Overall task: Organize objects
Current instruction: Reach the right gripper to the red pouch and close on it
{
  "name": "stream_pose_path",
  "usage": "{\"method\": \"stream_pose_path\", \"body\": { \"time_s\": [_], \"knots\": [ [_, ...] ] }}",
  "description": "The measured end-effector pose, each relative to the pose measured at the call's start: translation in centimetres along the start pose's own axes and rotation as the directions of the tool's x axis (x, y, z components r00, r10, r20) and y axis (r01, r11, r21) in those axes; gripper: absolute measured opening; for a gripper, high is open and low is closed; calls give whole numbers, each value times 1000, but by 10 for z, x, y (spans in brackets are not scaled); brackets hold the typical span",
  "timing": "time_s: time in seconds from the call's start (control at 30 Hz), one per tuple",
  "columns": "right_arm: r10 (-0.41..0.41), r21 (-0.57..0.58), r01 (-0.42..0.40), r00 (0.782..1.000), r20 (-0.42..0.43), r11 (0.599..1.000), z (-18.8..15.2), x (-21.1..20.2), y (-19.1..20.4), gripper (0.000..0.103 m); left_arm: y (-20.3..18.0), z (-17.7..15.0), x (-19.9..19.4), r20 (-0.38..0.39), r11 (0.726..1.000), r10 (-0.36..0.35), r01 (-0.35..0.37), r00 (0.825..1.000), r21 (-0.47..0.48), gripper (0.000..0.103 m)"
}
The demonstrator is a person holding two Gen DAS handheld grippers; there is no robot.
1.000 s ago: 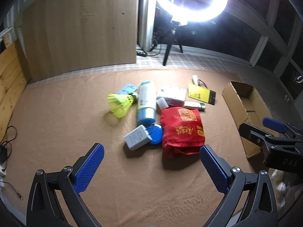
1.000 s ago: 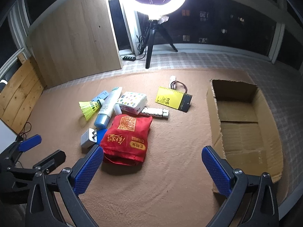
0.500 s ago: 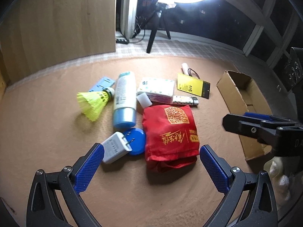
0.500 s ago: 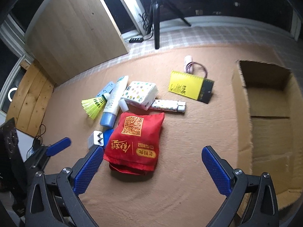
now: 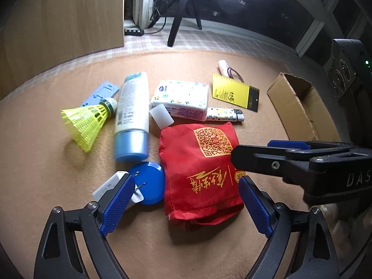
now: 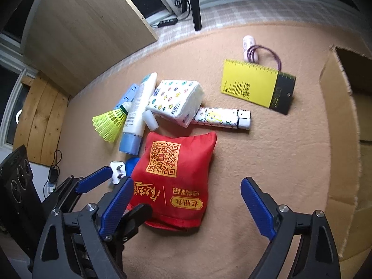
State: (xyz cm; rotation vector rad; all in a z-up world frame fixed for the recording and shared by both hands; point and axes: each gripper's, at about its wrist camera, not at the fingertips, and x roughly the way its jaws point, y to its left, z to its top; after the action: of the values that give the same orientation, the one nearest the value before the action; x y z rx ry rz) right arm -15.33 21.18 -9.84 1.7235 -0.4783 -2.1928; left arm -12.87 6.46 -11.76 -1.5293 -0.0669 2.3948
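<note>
Red pouch (image 5: 200, 169) flat on carpet (image 5: 46, 162)

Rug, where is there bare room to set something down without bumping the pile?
Bare rug lies between the red bag and the cardboard box, below the yellow card. More is left of the shuttlecock. It is crowded from the shuttlecock across the tube and tissue pack to the bag.

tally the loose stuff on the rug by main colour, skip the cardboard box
Yellow: 2 (shuttlecock, ruler card)
Blue: 2 (clip, round lid)
Red: 1 (bag)
White: 6 (tube, tissue pack, small cap, patterned lighter, plug, small roll)
Total: 11
</note>
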Motion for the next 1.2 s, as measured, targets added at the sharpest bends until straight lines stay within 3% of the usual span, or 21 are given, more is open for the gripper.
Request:
{"method": "stream_pose_path", "body": {
  "time_s": [0.2, 0.43, 0.6, 0.87, 1.2],
  "knots": [
    [40, 53, -38, 998, -47, 998, 2, 16, -10, 84, 1, 2, 12, -25, 1000, -23, 23, 999, 3, 89],
    [100, 86, -92, 991, -85, 992, 2, 31, -14, 77, -1, 3, 19, -58, 997, -77, 77, 995, 2, 74],
    [135, 82, -127, 986, -97, 988, 3, 35, -10, 61, -2, 1, 24, -58, 996, -86, 85, 995, -9, 73],
    [120, 46, -116, 989, -86, 992, 0, 27, -1, 61, -3, -3, 17, -56, 993, -115, 113, 992, -37, 70],
    [120, -8, -120, 993, -20, 993, -3, -15, -2, 61, -27, 5, -16, 16, 991, -132, 132, 991, -21, 70]
  ]
}}
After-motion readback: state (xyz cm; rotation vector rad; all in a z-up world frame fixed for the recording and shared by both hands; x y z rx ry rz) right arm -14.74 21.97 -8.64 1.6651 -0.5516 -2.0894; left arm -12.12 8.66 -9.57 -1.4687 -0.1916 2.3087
